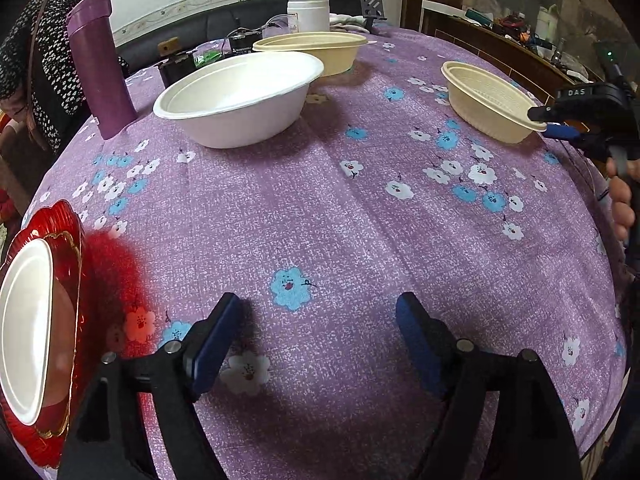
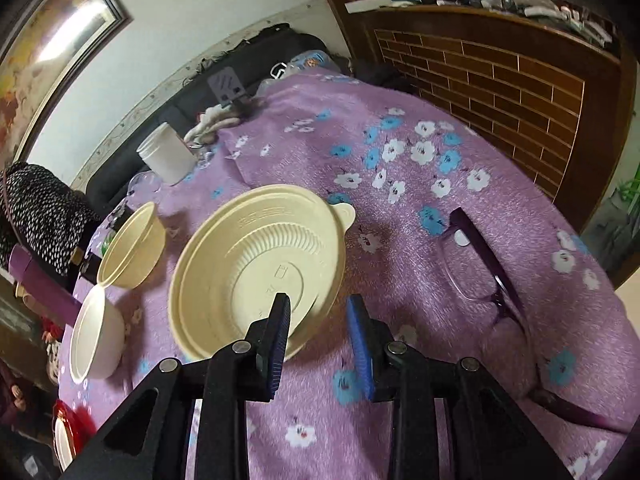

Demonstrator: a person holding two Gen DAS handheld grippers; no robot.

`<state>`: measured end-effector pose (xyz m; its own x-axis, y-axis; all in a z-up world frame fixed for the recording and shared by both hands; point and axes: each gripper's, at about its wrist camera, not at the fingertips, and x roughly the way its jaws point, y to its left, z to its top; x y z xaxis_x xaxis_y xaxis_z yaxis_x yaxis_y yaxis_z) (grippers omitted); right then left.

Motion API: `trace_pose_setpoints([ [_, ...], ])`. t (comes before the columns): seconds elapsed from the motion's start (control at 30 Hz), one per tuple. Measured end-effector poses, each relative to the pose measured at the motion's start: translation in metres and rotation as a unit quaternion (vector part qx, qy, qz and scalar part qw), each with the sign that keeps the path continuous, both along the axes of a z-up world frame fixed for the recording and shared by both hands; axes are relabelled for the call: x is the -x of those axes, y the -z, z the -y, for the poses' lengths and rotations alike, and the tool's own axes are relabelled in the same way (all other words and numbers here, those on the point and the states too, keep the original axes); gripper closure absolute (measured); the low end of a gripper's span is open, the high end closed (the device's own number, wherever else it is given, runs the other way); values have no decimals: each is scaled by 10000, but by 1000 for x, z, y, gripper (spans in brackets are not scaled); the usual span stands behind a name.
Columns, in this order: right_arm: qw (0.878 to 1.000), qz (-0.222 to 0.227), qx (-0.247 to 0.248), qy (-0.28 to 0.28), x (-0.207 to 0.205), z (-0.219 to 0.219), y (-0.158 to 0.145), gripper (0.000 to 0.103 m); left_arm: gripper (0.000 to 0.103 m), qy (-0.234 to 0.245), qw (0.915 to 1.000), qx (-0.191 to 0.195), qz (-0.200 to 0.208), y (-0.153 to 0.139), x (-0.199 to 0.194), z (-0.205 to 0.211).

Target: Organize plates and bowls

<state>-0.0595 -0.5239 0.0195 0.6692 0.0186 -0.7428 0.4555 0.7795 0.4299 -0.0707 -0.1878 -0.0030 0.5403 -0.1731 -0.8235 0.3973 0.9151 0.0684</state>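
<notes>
My left gripper (image 1: 318,304) hovers open over the purple flowered tablecloth (image 1: 320,208) with nothing between its fingers. At its left a white dish (image 1: 28,320) rests on a red plate (image 1: 68,232). Further back stand a white bowl (image 1: 240,96) and a lidded cream bowl (image 1: 312,46). At the right sits another cream bowl (image 1: 488,100). My right gripper (image 1: 548,122) straddles this bowl's near rim. In the right wrist view one finger (image 2: 276,328) lies over the bowl (image 2: 256,264) and the other outside it. My right gripper (image 2: 318,304) shows a gap, its pads not pressing.
A tall purple tumbler (image 1: 100,68) and a white jar (image 1: 308,14) stand at the back. Purple-framed glasses (image 2: 480,268) lie right of the cream bowl. A person in dotted clothing (image 1: 40,60) sits at the far left. A wooden cabinet (image 2: 500,72) borders the table.
</notes>
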Motion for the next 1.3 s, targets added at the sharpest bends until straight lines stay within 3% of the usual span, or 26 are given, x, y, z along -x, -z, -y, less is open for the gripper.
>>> trace_pose_setpoints([
  [0.17, 9996, 199, -188, -46, 4, -3, 3, 92, 24, 18, 10000, 10, -8, 0, 0, 0],
  [0.33, 9972, 545, -428, -298, 27, -26, -13, 94, 24, -24, 9997, 200, 114, -8, 4, -7],
  [0.57, 9854, 868, -1016, -1054, 58, -80, -28, 94, 23, -275, 9973, 624, 288, -37, 15, -41],
  [0.7, 9782, 841, -1332, -1349, 68, -116, -21, 94, 23, -369, 9942, 962, 320, -53, 22, -62],
  [0.8, 9702, 655, -1600, -1700, 66, -146, -6, 92, 23, -402, 9940, 960, 341, -56, 21, -68],
  [0.87, 9687, 587, -1401, -1963, 65, -165, -3, 89, 23, -428, 9942, 955, 265, -52, 19, -70],
  [0.97, 9736, 509, -304, -2203, 67, -184, -15, 88, 23, -432, 9940, 991, 175, -49, 18, -72],
  [1.13, 9642, 687, 959, -2376, 83, -190, -42, 86, 23, -411, 9938, 1003, 231, -50, 17, -69],
  [1.2, 9614, 625, 1365, -2306, 87, -188, -46, 86, 23, -391, 9940, 992, 235, -50, 18, -67],
  [1.3, 9608, 674, 1596, -2166, 93, -177, -50, 86, 23, -355, 9947, 929, 268, -50, 21, -64],
])
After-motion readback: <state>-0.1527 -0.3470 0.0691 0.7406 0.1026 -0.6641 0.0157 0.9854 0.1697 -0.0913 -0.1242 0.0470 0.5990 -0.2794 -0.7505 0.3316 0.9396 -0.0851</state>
